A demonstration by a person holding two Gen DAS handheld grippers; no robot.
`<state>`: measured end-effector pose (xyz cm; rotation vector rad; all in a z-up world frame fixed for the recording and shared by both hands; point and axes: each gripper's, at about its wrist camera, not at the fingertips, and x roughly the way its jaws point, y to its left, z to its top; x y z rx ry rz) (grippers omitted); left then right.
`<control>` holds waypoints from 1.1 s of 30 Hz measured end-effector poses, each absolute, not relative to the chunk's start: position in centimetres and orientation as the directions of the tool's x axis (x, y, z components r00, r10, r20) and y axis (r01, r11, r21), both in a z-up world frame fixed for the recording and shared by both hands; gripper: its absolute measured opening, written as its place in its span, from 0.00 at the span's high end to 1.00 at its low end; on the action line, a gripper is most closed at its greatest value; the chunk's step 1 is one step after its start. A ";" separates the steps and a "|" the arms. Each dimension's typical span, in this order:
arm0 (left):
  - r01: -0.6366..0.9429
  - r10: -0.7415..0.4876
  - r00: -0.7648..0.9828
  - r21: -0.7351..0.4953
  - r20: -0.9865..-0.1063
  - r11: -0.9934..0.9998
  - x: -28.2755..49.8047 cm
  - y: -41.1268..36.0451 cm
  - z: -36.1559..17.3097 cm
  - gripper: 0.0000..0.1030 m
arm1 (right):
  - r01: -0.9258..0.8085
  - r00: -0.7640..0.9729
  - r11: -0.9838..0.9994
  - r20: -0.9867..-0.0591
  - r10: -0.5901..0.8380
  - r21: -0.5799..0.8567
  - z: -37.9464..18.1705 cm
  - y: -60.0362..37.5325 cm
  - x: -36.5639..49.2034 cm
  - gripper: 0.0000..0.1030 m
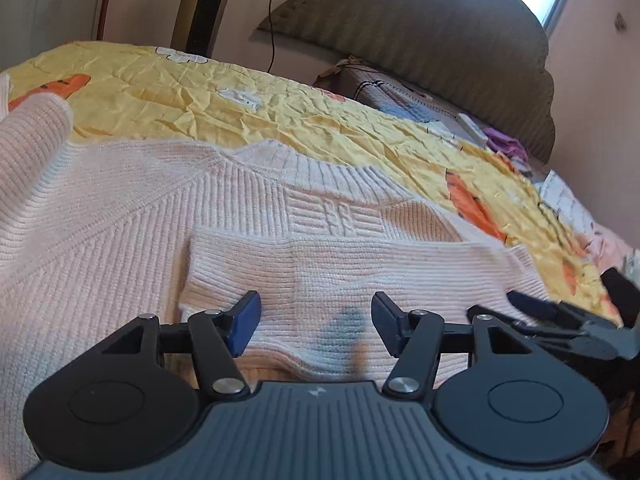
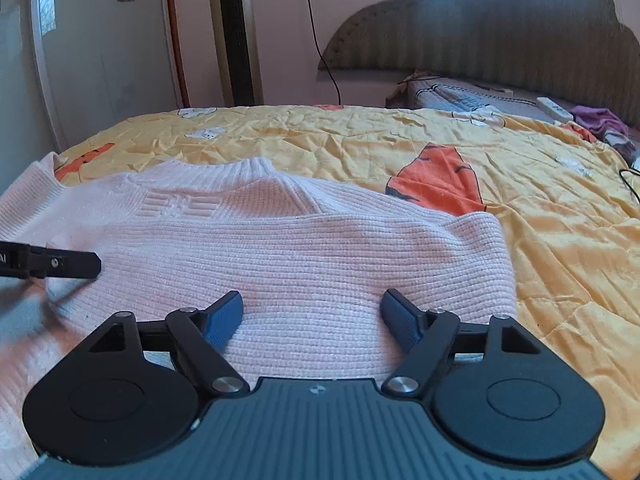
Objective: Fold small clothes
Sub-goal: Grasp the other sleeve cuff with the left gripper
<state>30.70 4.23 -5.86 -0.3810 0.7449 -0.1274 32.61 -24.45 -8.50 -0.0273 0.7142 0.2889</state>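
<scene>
A pale pink knitted sweater lies flat on the yellow bedspread, its ribbed collar towards the headboard. One sleeve is folded across the body. My left gripper hovers open just above that folded sleeve, with nothing between its blue pads. My right gripper is open too, over the same folded part of the sweater, its pads apart from the knit. A blurred finger of the right gripper shows at the right of the left wrist view. A finger of the left one shows at the left of the right wrist view.
The bedspread carries orange carrot prints. A padded headboard stands behind the bed, with a pillow, a white remote and purple cloth near it. A tower fan stands against the wall.
</scene>
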 end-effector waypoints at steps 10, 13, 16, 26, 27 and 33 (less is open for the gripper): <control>-0.380 0.112 0.905 -0.658 -0.411 0.650 27.4 28.1 1.0 0.29 | -0.295 0.713 0.950 -0.639 0.288 0.099 -8.5 -24.3 32.6 0.08; -0.506 0.119 0.833 -0.655 -0.541 0.561 30.8 35.7 -1.2 0.29 | -0.304 0.709 0.948 -0.644 0.289 0.092 -8.5 -23.9 32.6 0.05; -0.586 0.111 0.767 -0.618 -0.632 0.525 33.3 39.3 -3.6 0.30 | -0.303 0.709 0.948 -0.642 0.293 0.098 -8.5 -23.9 32.5 0.05; -0.620 0.181 0.680 -0.426 -0.711 0.659 38.3 40.2 -6.0 0.74 | -0.305 0.705 0.944 -0.636 0.314 0.127 -8.5 -24.2 32.6 0.02; -0.623 0.193 0.665 -0.393 -0.721 0.677 38.6 40.2 -6.1 0.82 | -0.305 0.705 0.943 -0.635 0.316 0.131 -8.5 -24.3 32.6 0.02; -0.646 0.256 0.644 -0.334 -0.721 0.686 39.0 39.4 -5.6 0.87 | -0.303 0.703 0.936 -0.621 0.347 0.180 -8.5 -25.0 32.7 0.02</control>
